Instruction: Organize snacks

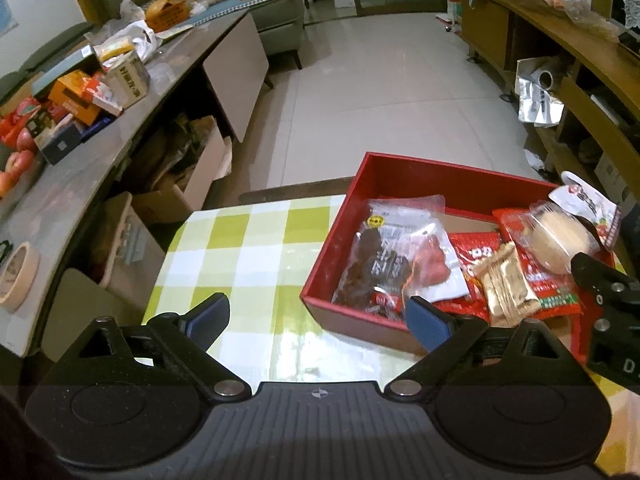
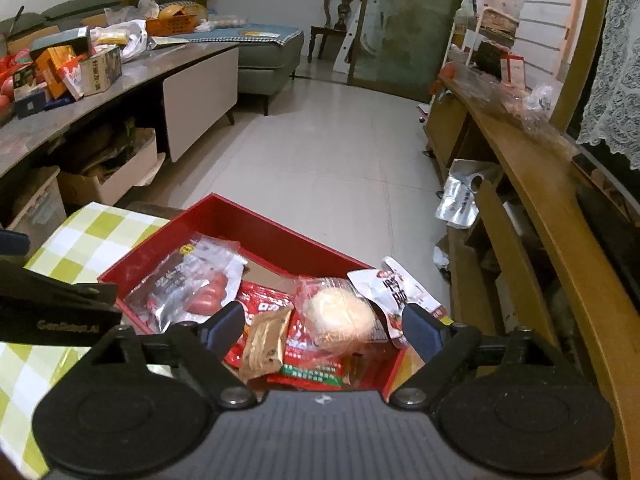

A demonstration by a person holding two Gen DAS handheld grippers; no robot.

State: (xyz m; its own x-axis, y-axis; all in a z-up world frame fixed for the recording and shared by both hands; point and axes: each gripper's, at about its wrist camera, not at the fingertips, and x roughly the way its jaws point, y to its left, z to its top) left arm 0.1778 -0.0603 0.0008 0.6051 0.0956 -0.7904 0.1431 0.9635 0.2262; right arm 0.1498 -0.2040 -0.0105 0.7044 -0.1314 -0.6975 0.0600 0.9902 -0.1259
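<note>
Nearest, the left claw (image 1: 318,318) gapes wide and empty over the checked tabletop (image 1: 248,248), its right finger at the near wall of the red box (image 1: 400,168); the right claw (image 2: 324,326) gapes as wide, holding nothing, above the box's near end. In the box lie a gold packet (image 2: 264,344) on red packs (image 2: 308,364), a wrapped bun (image 2: 340,318) beside it, and a clear sausage pack (image 1: 394,256) toward the left wall. A white pouch (image 2: 400,288) leans over the right rim, with tiled floor (image 2: 328,152) beyond.
</note>
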